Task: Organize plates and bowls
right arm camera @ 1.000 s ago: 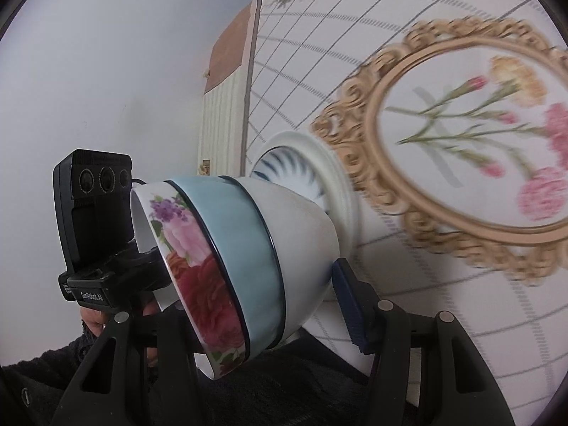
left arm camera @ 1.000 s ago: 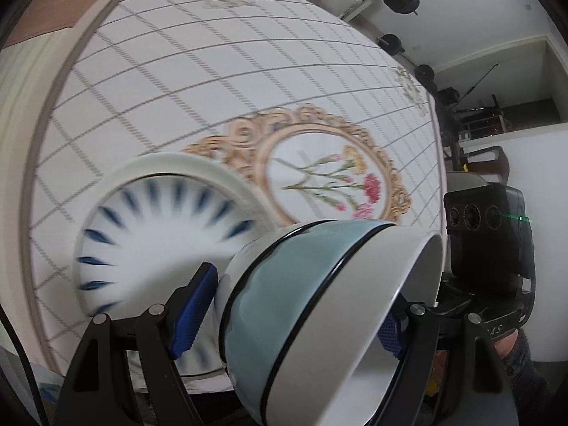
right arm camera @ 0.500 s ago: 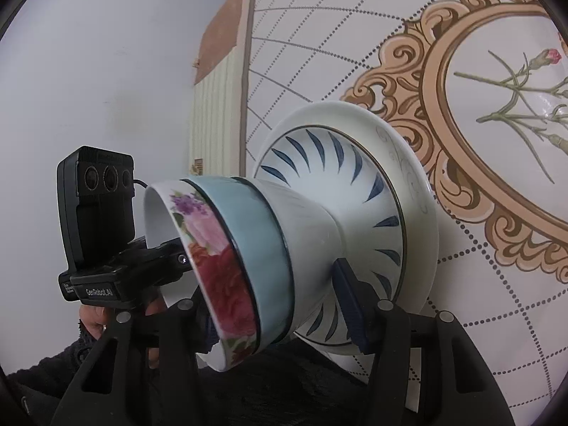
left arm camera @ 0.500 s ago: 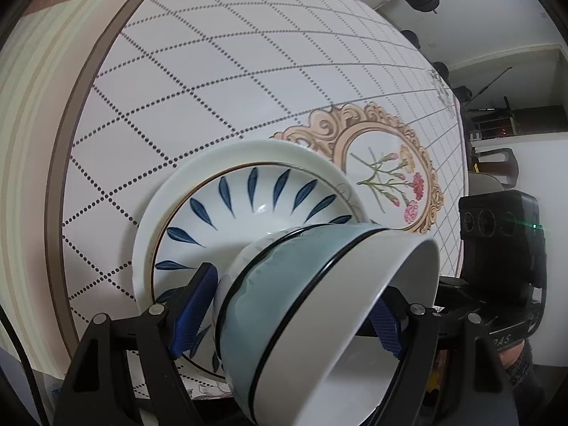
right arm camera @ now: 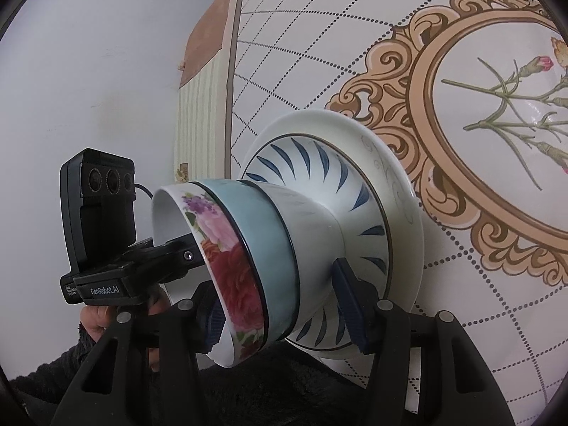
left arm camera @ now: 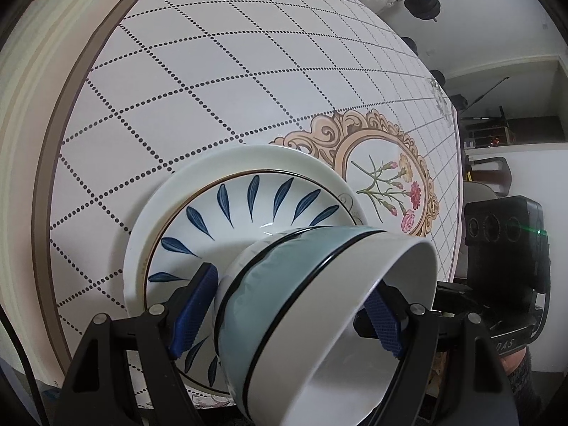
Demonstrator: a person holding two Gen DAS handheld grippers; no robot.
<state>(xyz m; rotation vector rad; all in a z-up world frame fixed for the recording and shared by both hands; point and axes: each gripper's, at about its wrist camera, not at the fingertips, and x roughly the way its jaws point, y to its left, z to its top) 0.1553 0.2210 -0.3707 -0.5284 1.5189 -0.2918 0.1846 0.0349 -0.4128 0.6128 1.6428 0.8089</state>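
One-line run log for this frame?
both grippers: shut on teal-banded floral bowl | over blue-leaf plate | white plate beneath

Both wrist cameras are looking steeply down along their fingers, close above the patterned tablecloth (left arm camera: 213, 81). Each is facing the same floral bowl (left arm camera: 319, 305) over the leaf-painted plate (left arm camera: 227, 220) from opposite sides, and each is catching the other gripper's camera housing (right arm camera: 97, 213).

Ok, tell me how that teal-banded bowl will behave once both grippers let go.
The bowl looks like glazed ceramic: probably rigid, slippery and chippable. Its narrow foot meets the leaf-pattern dish while tilted, so it may rock or slide before settling.
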